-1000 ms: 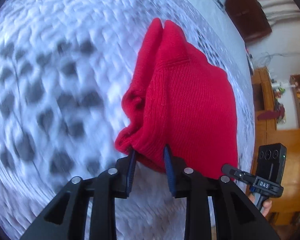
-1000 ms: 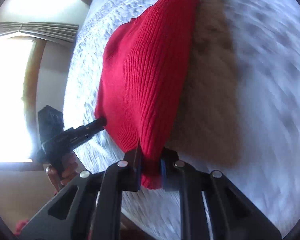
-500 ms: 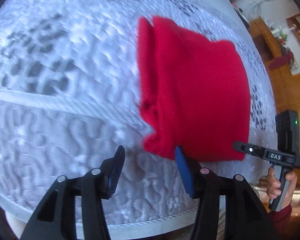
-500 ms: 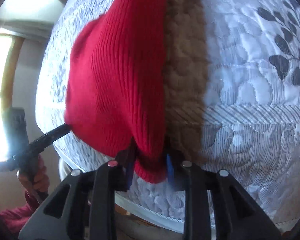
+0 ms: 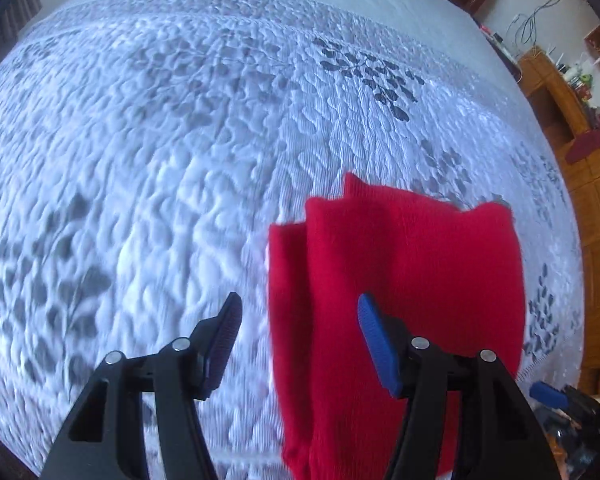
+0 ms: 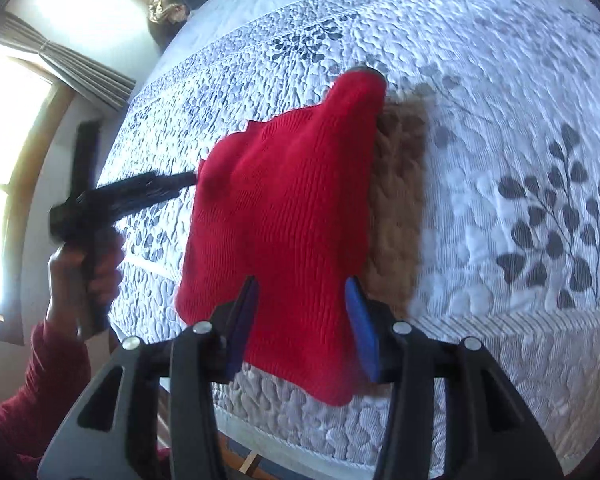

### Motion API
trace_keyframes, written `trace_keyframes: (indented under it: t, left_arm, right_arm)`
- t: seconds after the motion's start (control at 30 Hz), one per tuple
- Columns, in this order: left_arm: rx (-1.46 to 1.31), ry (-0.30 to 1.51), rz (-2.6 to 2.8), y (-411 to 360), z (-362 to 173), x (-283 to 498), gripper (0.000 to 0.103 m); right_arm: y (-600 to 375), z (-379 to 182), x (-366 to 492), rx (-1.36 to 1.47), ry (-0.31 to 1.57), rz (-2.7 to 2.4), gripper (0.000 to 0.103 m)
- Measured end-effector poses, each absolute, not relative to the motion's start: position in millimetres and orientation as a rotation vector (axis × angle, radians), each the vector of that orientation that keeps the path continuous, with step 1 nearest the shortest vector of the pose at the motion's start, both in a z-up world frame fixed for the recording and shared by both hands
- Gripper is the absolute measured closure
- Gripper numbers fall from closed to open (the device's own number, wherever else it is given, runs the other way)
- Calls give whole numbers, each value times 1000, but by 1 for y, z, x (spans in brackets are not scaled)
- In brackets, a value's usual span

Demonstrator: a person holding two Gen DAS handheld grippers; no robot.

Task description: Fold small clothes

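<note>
A folded red knit garment (image 5: 400, 280) lies flat on the white quilted bedspread (image 5: 140, 160) near the bed's front edge. My left gripper (image 5: 298, 320) is open above the garment's left edge and holds nothing. In the right wrist view the same garment (image 6: 284, 220) lies on the bed, and my right gripper (image 6: 302, 300) is open over its near edge, empty. The left gripper and the hand that holds it (image 6: 100, 208) show at the left of that view, beside the garment.
The bedspread (image 6: 520, 160) has grey leaf prints and drops off at the front edge. Wooden shelves (image 5: 572, 92) stand to the right of the bed. A window with a curtain (image 6: 40, 92) is on the left. A dark bundle (image 6: 168, 8) lies at the bed's far end.
Both grippers were shut on the red garment a second ago. The left opened first, then the right. The garment now lies flat on the bed and both grippers have drawn back.
</note>
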State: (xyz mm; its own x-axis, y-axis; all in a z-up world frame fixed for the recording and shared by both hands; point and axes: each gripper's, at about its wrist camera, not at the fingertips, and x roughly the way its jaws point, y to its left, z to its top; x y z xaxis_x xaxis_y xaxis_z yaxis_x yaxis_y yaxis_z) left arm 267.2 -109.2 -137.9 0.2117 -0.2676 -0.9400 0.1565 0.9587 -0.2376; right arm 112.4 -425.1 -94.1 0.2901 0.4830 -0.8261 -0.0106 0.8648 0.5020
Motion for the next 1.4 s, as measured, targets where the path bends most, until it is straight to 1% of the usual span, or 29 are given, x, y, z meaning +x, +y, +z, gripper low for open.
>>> trace_keyframes:
  t: [0.07, 0.17, 0.37, 0.4, 0.43, 0.5, 0.53, 0.6, 0.67, 0.73, 0.8, 0.83, 0.9, 0.97, 1.03, 1.07, 1.1, 1.17, 1.23, 1.33, 1.4]
  left_arm:
    - [-82, 1354, -270, -118, -152, 280, 42]
    - [-120, 1382, -291, -120, -166, 289, 42]
    - [-127, 1379, -350, -134, -170, 294, 44]
    - [-129, 1382, -354, -135, -171, 295, 48]
    - [-141, 1385, -361, -135, -173, 296, 55]
    - [-166, 1379, -348, -132, -172, 297, 83]
    - [-195, 1373, -345, -127, -169, 296, 86]
    - [-289, 1338, -363, -113, -154, 287, 88]
    - [-307, 1285, -375, -105, -137, 274, 88]
    - [-323, 1265, -362, -94, -133, 264, 89]
    - [-347, 1268, -336, -84, -141, 262, 89]
    - [-344, 1285, -328, -84, -151, 266, 89]
    - [-276, 1319, -322, -91, -174, 277, 87]
    - [-244, 1334, -316, -96, -184, 281, 84]
    - [-212, 1330, -312, -97, -174, 279, 75]
    - [-193, 1322, -300, -95, -167, 276, 58]
    - [-176, 1308, -286, -92, -161, 273, 51]
    - [-153, 1293, -292, -82, -144, 260, 48]
    - [-191, 1323, -330, -74, -136, 244, 47]
    - [-226, 1384, -400, -77, -137, 220, 50]
    - [-249, 1412, -432, -85, -144, 211, 59]
  right_arm:
    - [-408, -95, 120, 429, 1248, 336, 57]
    - [-400, -114, 132, 435, 1266, 343, 57]
    - [-397, -126, 145, 421, 1280, 330, 57]
    - [-396, -128, 149, 414, 1280, 326, 57]
    - [-397, -128, 150, 411, 1278, 325, 56]
    - [-399, -130, 152, 420, 1276, 322, 54]
    - [-399, -130, 152, 424, 1276, 322, 54]
    - [-400, -130, 152, 426, 1274, 323, 54]
    - [-400, -129, 151, 424, 1269, 324, 54]
    - [-398, -129, 150, 414, 1263, 329, 52]
    - [-395, -131, 151, 406, 1266, 326, 50]
    - [-394, -133, 153, 404, 1271, 324, 48]
    - [-390, -139, 156, 390, 1286, 307, 44]
    - [-389, -144, 156, 399, 1304, 303, 43]
    - [-391, -142, 151, 419, 1304, 307, 44]
    - [-392, -138, 147, 415, 1298, 305, 44]
    - [-393, -134, 144, 409, 1292, 299, 44]
    - [-395, -124, 136, 383, 1270, 282, 44]
    - [-397, -117, 130, 376, 1252, 277, 44]
    - [-394, -110, 121, 389, 1241, 297, 44]
    - [-390, -110, 117, 389, 1240, 307, 44]
